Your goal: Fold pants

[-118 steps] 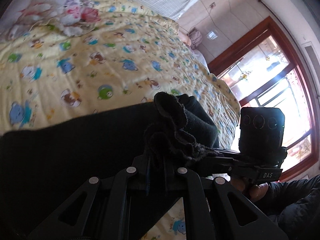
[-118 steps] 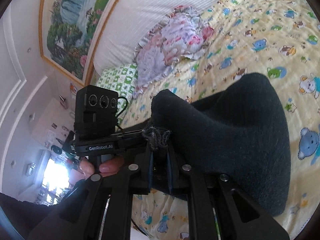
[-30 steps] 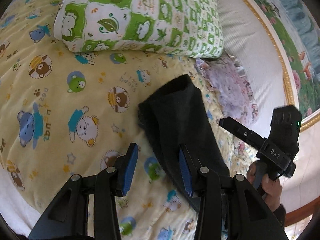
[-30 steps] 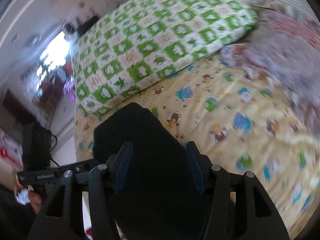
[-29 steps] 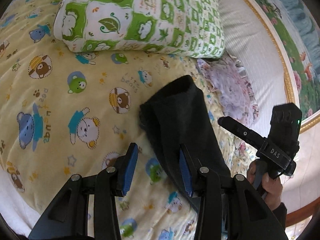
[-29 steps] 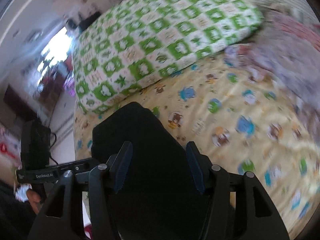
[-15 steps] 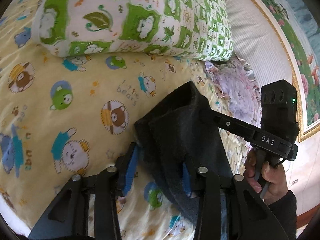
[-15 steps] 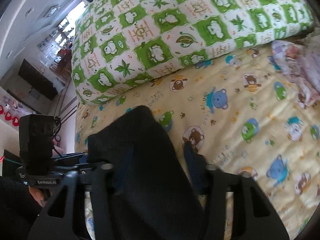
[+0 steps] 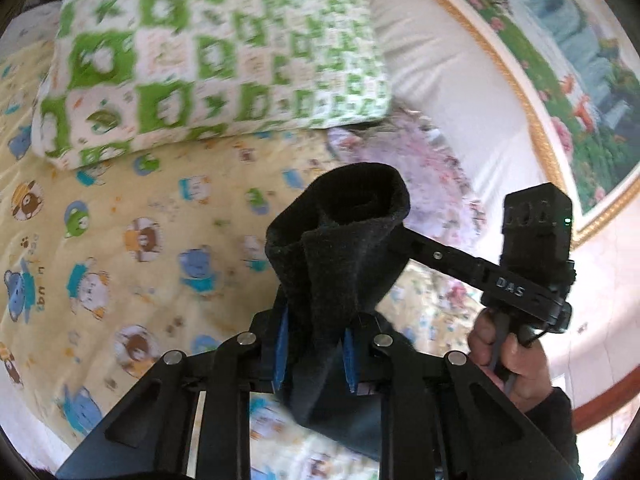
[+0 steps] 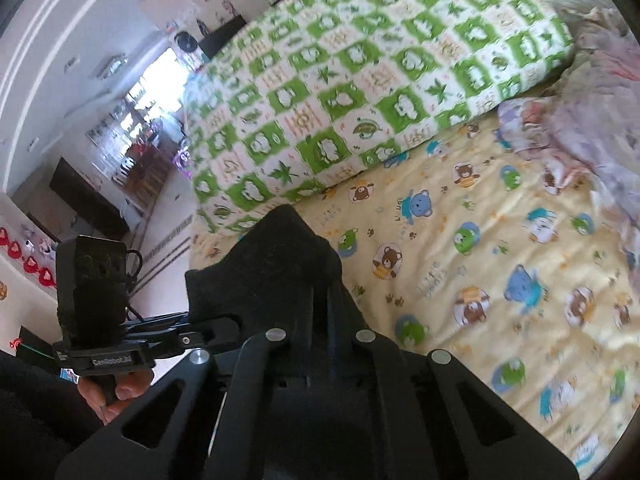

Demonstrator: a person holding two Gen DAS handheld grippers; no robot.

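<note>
1. Your left hand-held gripper (image 9: 314,346) has its blue-padded fingers (image 9: 281,342) pinched onto a bunched fold of the black fleece pants (image 9: 340,240); the fabric stands up between them in a rolled tube.
2. Your right hand-held gripper (image 10: 320,320) is closed on the same black fleece pants (image 10: 276,276), whose cloth drapes over its fingers and hides the pads.
3. The pants are raised above the bed's yellow sheet printed with cartoon bears (image 10: 500,280), near its head end.
4. The green-and-white checked pillow (image 10: 360,80) lies along the head edge of the bed, just beyond the pants.
5. A pale pink floral ruffled cloth (image 9: 416,176) sits beside that pillow, against the white padded headboard (image 9: 460,92).
6. In each wrist view you see the other gripper just beside the pants, gripped by a bare hand (image 9: 508,356).
</note>
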